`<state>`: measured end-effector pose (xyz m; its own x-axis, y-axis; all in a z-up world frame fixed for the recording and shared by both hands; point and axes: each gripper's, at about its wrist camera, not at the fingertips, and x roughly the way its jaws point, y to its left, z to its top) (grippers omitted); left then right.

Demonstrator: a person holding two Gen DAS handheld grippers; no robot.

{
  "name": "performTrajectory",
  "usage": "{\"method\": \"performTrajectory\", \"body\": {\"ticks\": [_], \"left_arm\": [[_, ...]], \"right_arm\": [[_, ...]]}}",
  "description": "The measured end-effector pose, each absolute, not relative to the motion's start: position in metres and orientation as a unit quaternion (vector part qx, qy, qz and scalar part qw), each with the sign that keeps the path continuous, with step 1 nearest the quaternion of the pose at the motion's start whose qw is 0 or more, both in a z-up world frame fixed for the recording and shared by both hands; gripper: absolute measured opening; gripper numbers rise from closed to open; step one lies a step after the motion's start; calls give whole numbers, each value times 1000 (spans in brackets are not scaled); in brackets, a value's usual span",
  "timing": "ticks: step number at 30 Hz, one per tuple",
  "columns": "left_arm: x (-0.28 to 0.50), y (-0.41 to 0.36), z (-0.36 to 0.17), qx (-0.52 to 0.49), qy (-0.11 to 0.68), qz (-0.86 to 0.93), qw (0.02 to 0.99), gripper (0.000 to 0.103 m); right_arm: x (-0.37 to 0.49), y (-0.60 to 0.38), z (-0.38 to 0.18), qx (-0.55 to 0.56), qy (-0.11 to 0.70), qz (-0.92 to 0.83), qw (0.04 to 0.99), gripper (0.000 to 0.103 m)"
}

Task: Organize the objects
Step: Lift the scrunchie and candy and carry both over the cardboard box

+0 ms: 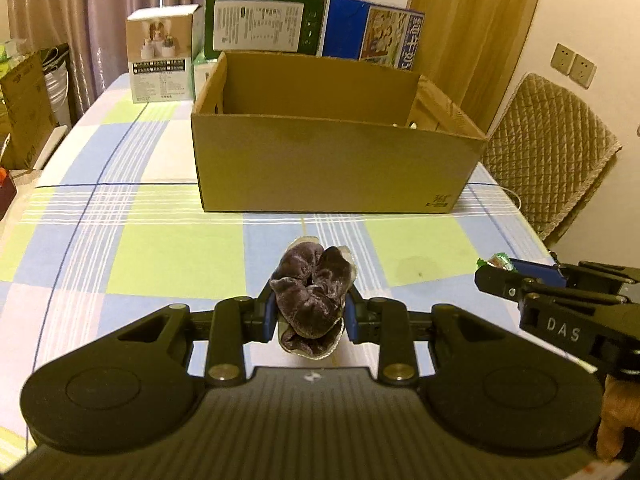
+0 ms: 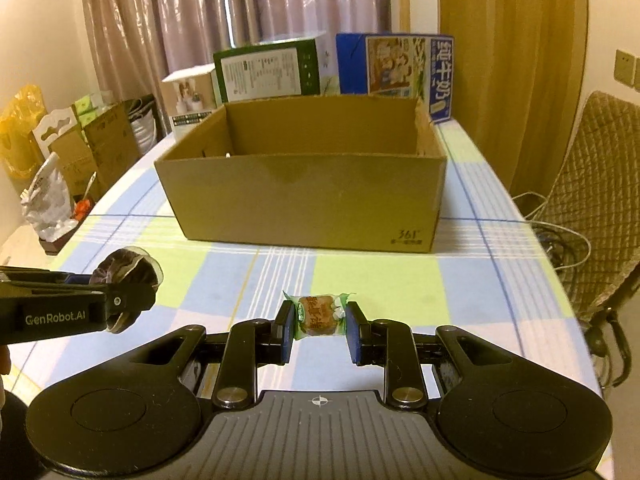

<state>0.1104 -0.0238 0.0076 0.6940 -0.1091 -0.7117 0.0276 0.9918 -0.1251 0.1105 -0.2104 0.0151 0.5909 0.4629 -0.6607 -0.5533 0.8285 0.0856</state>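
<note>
The left gripper [image 1: 310,314] clamps one crumpled purple velvet scrunchie [image 1: 310,298] with a pale gauzy edge between its blue pads. The right gripper [image 2: 318,326] pinches one wrapped snack [image 2: 318,316], brown inside crinkly green-ended plastic, by its two ends. Both hover above the checked tablecloth [image 1: 140,248]. At twelve o'clock stands one open, rectangular cardboard box [image 1: 328,168], matte brown. Behind it, three printed cartons line up. One quilted chair [image 1: 556,152] sits at two o'clock.
</note>
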Motion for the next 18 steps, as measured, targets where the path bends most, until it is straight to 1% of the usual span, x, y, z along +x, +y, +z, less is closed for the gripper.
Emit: {"method": "performTrajectory", "body": {"ticks": [11,18], "left_arm": [[81,-35,37,-49,377,-47,924,27],[78,-37,43,-50,374,-53,925,27]], "right_arm": [[90,-226,48,-56,343,277,896,24],[90,-229,57,-59,338,277,897,24]]}}
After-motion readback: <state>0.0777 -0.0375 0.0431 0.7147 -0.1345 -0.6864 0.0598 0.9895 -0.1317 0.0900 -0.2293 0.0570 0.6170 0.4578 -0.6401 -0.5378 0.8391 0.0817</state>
